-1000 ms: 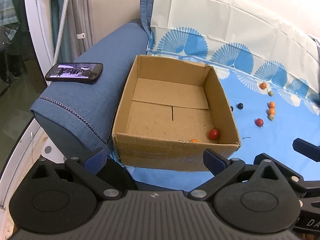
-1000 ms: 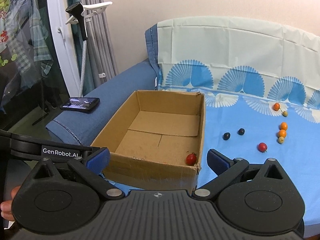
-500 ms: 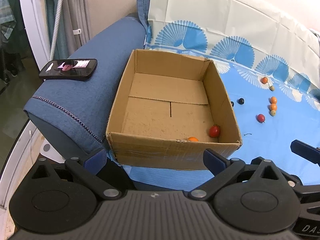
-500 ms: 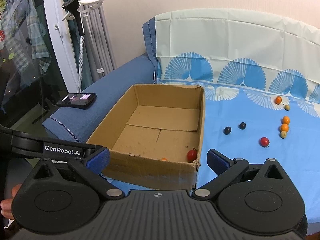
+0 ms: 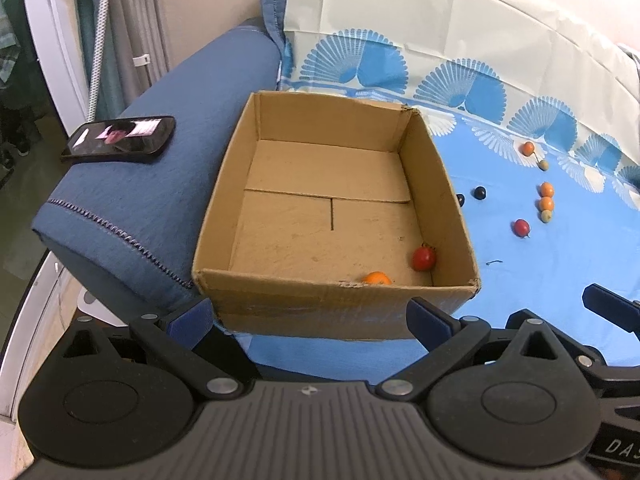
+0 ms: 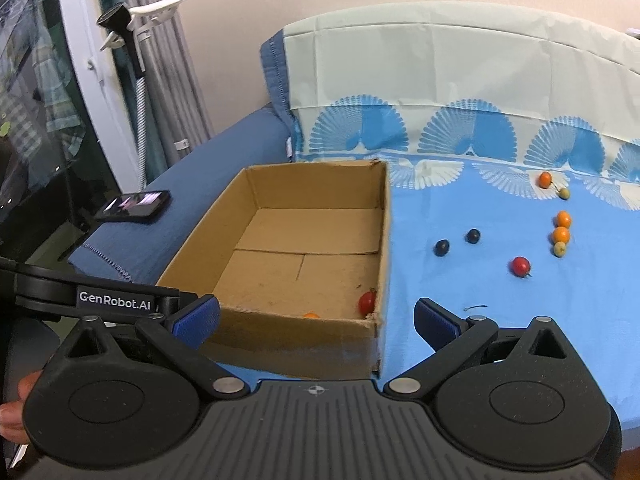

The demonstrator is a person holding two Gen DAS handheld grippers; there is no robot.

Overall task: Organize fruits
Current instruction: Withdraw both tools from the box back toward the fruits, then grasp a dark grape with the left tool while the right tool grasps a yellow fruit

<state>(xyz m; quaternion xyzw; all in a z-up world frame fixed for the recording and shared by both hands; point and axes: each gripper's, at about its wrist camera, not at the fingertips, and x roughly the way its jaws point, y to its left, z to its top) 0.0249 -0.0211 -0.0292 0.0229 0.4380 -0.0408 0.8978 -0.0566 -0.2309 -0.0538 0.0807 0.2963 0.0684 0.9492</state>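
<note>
Right gripper: the right gripper [image 6: 316, 316] is spread wide with nothing in it, low at the front edge of the sofa seat.
Left gripper: the left gripper [image 5: 310, 318] is spread wide too and holds nothing; it sits in front of the cardboard box [image 5: 280, 312].
Fruits in box: a red tomato [image 5: 424, 258] and an orange fruit [image 5: 376, 278] lie in the front right corner of the box.
Fruits left out: a red fruit [image 6: 520, 266], two dark berries [image 6: 442, 247], orange ones [image 6: 561, 235] and small green ones lie on the blue cloth [image 6: 480, 340], right of the box.
Which way: the loose fruits lie ahead and to the right of both grippers. They are round, so no side is long.
Nearer gripper: I think the right gripper is nearer, and the red fruit is closest to it.
Change: the box now looks a bit bigger and more seen from above in the left view, and the orange fruit shows more. The fruits on the cloth lie where they were.
</note>
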